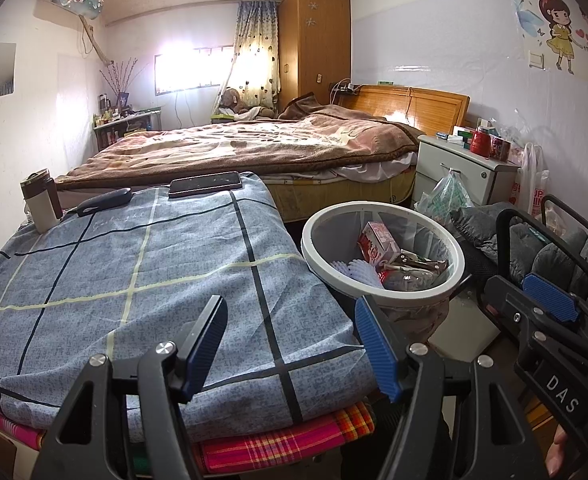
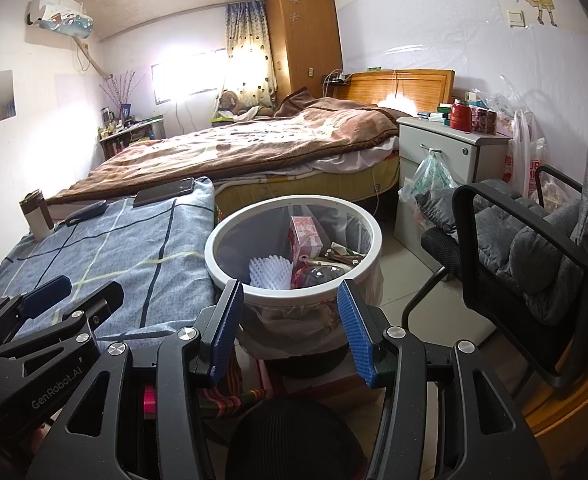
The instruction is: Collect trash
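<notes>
Your worktop (image 1: 134, 280) wears a blue checked cloth (image 1: 198, 248); on it lie a phone (image 1: 205, 185), a dark case (image 1: 104, 201) and a standing flask (image 1: 41, 204).

Ahead of me a blue checked cloth (image 1: 134, 272) covers a table, with 1 dark phone (image 1: 205, 184), a black case (image 1: 104, 201) and a white-and-brown flask (image 1: 40, 204) at its far edge. Beyond lies a bed under a brown blanket (image 1: 246, 148). A white nightstand (image 2: 449, 156) stands beside it, near a grey cushioned chair (image 2: 533, 248).
</notes>
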Demonstrator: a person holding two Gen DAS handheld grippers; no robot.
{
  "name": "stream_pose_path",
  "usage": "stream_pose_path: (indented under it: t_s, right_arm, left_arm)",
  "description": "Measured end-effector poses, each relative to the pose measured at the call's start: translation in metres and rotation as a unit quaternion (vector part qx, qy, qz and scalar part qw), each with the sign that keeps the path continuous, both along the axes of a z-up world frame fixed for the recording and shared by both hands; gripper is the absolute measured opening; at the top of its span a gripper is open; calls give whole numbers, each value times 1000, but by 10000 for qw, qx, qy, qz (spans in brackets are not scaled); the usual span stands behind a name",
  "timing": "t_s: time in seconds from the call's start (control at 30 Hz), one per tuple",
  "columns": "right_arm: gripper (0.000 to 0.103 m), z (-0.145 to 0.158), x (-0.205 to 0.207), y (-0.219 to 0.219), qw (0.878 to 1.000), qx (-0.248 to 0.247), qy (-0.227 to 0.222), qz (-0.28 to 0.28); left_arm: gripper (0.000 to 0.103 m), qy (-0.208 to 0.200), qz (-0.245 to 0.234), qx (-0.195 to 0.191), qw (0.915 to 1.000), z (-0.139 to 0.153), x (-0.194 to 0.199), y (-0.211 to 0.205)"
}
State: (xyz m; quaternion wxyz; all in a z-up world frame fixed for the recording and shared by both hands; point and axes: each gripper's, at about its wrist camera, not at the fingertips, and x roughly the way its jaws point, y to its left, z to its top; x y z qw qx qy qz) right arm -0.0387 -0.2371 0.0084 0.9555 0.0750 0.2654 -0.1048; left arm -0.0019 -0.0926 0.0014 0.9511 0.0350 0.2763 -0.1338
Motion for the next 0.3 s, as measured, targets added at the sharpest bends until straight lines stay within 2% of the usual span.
stream_pose_path:
  t_s: [0.3]
  right_arm:
    - [51,-1,0,1,10000,1,7,0]
  left_arm:
    - [69,44,2,-19,10000,-4,0,-1]
